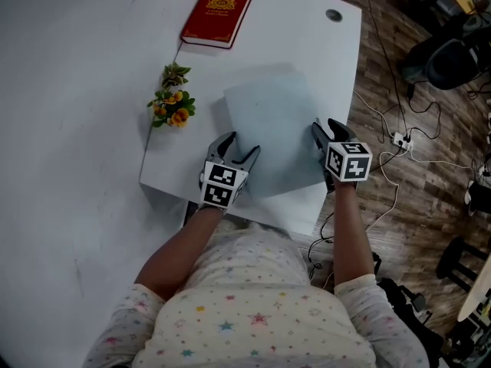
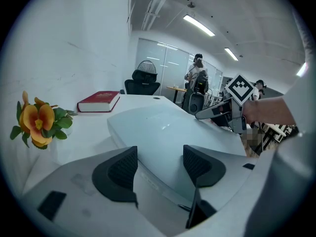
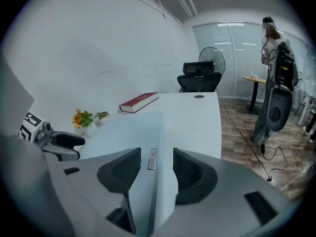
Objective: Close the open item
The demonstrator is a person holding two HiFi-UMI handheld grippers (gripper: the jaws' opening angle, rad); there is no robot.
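Pale blue-grey slim laptop point(image 1: 272, 125) is lying, lid seemingly down, at the white desk's point(image 1: 307, 37) near edge. Right gripper point(image 3: 154, 164) fingers are straddling its side, unclenched; left gripper point(image 2: 159, 164) fingers are gaping. Risk: uneven pressing could be sliding it off.

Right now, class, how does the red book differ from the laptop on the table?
Colour: the book is dark red with a gold crest; the laptop is plain pale blue-grey.
Size: the laptop covers more table than the book.
Place: the book lies untouched at the far edge; the laptop sits near the person, between the left gripper and right gripper.
Both lie flat on the white table.
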